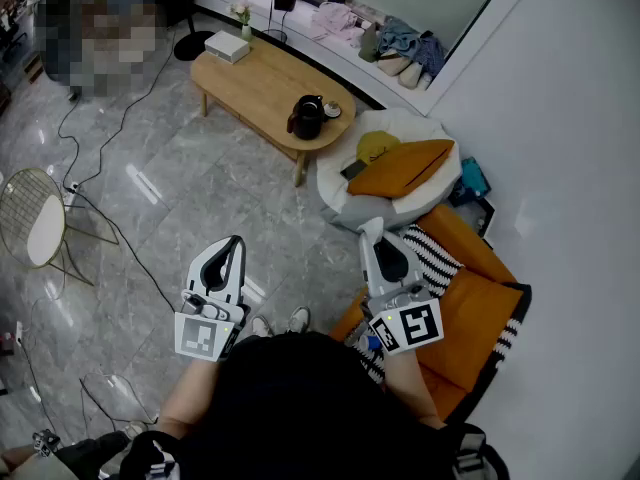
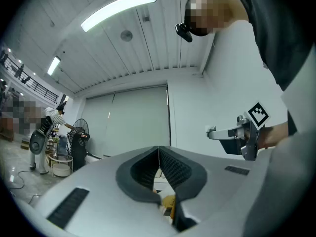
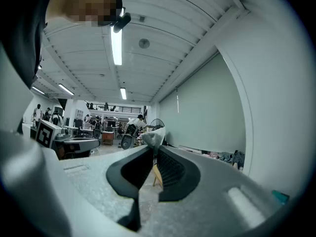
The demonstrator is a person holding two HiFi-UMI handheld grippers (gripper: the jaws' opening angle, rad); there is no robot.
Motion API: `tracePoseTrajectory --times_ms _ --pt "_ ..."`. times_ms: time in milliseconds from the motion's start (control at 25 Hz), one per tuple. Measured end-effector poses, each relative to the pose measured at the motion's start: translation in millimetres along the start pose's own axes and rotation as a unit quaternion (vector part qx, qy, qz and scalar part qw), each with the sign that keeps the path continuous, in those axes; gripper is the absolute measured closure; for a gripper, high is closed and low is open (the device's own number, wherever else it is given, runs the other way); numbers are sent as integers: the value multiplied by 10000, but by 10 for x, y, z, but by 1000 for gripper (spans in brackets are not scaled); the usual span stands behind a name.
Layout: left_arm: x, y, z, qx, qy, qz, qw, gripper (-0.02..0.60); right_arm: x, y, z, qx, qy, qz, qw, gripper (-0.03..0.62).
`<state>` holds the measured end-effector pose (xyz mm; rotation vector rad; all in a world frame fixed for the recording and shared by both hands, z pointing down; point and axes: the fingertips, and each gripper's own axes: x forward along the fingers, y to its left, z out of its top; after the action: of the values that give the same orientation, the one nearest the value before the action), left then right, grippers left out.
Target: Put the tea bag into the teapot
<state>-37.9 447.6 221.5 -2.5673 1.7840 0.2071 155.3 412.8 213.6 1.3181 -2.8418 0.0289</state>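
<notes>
Carrying: the right gripper (image 3: 153,148) is pinching the tea bag (image 3: 152,136) right at its jaw tips, with the pads pressing on it from both sides.
Left gripper (image 2: 159,150): its jaws are pressing together on nothing, and it's just hovering beside the right one.
Tea bag spot: it's riding in front of the person's chest, well apart from the teapot (image 1: 308,118), which is sitting on the far end of the wooden coffee table (image 1: 250,78).
Tea bag pointing: only a crumpled white end is showing. I'm guessing its long axis is running roughly in line with the jaws, with the free end poking forward past the tips, away from the person.
Step I'm reading: walking the bag over to the table. The drop isn't happening yet.
Doing it well: I'd be keeping the pinch firm and coming in above the pot. I'd be tipping the gripper down so the free end is heading into the opening first, and only letting go once the bag is hanging inside the rim.
Lid: the teapot is looking too small from here to tell if it's on. If it is, the empty left gripper is probably lifting it first.
</notes>
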Motion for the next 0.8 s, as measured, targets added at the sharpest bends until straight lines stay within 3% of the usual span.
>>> tracePoseTrajectory --times_ms 800 --pt "327 -70 -180 266 138 203 9993 572 114 -386 -262 21 84 112 9999 566"
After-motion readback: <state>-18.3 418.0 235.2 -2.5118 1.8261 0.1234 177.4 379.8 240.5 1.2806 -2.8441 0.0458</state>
